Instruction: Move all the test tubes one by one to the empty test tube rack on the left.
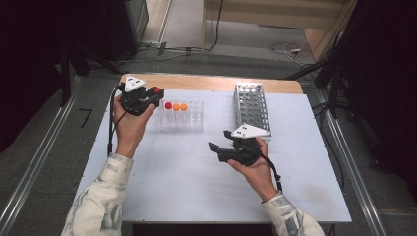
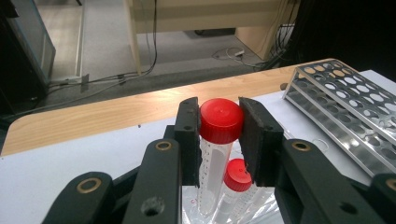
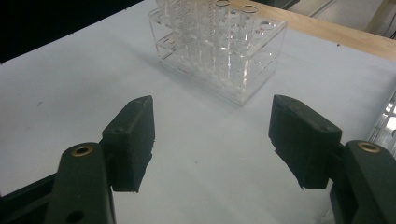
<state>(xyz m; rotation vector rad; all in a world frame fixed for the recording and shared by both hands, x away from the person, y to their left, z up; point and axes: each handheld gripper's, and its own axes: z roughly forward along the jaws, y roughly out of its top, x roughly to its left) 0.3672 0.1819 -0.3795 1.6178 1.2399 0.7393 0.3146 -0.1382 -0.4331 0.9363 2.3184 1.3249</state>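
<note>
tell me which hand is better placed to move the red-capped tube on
Left, probably. The left gripper is already shut on the red-capped tube above the clear rack. The right gripper is open, holding nothing.

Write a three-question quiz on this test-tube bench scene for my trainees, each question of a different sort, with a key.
1. True or false: the left gripper is shut on the red-capped tube.
2. How do the jaws of the right gripper stand: A open, B shut on a tube?
3. Which rack stands nearer the right gripper, the clear rack or the metal rack?

Key:
1. true
2. A
3. the metal rack
</note>
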